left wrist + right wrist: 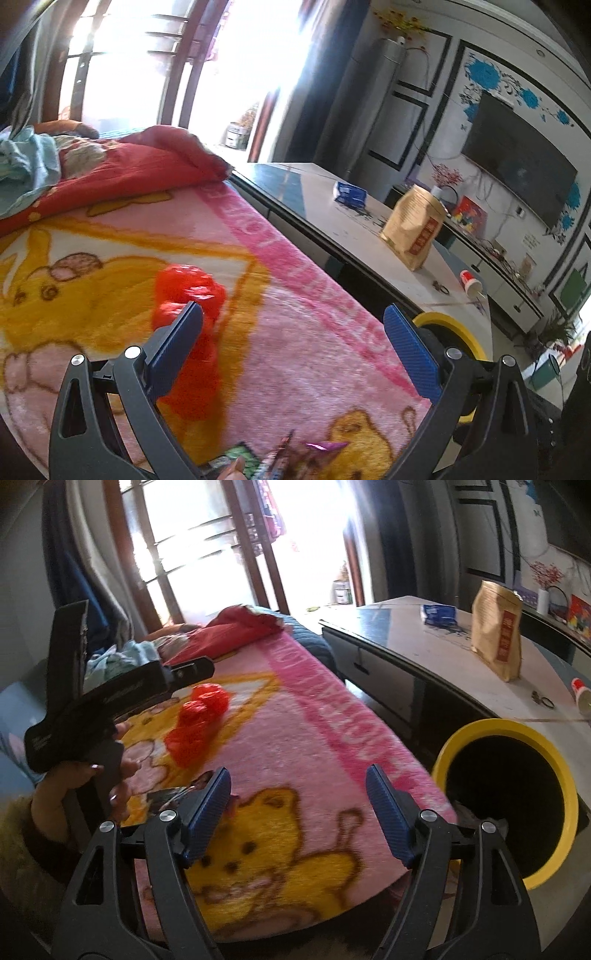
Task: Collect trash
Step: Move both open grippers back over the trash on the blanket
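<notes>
- While both jaws stand wide apart with nothing between the pads, the nearest trash is the small wrappers (295, 452) at the bottom edge of the left wrist view, lying on the blanket (303, 332) just under the left gripper (291, 339).
- Right gripper (297, 805): jaws spread, empty; a wrapper or two (192, 788) peeks out just left of its left pad, on the blanket.
- Red plastic bag (188, 299): crumpled on the blanket, ahead and left of the left gripper's jaws, partly behind the left pad. Long axis runs roughly along the gripper's pointing line, near end toward the camera.
- From the right wrist view the red plastic bag (197, 722) sits well ahead and left, beyond the left hand (92, 775). Judgement: left gripper is the nearer one; a small shift left should centre it.
- Yellow bin (517, 805): beside the bed, right of the right gripper, mouth open. Likely the drop target.
- Farther: tabletop (443, 653) with a tan pouch (496, 635) and a blue packet (437, 613), well apart from both grippers.
</notes>
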Available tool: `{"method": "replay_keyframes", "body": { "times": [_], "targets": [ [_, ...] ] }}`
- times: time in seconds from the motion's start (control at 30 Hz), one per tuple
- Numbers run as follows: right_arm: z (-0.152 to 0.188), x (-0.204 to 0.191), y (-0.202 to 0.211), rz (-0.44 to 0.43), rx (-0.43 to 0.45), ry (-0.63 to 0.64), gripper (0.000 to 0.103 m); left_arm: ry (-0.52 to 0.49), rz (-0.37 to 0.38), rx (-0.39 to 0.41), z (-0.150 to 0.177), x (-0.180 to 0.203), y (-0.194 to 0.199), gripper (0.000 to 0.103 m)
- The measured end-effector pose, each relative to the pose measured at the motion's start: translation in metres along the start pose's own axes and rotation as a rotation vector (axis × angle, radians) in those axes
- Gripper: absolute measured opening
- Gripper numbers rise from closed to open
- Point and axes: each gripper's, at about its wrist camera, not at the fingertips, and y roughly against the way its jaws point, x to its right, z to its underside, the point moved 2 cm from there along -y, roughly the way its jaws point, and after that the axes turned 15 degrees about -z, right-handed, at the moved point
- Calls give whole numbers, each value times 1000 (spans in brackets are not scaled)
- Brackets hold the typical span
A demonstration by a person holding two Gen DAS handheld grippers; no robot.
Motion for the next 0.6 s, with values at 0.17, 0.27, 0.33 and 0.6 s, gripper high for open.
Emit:
{"method": "replay_keyframes", "body": {
  "times": [0.17,0.27,0.33,0.6],
  "targets": [
    [5,-18,-10,-36,-25,37,67,37,-42,1,-4,-24,0,95],
    [8,-32,-17,-72,-45,63,67,61,-60,-3,-5,-39,-1,95],
    [10,-41,-22,-94,-59,79,67,69,-70,-5,-5,-45,-1,95],
    [14,-69,-49,-155,-114,103,67,95,-110,-18,-2,-70,-2,95]
  ]
}}
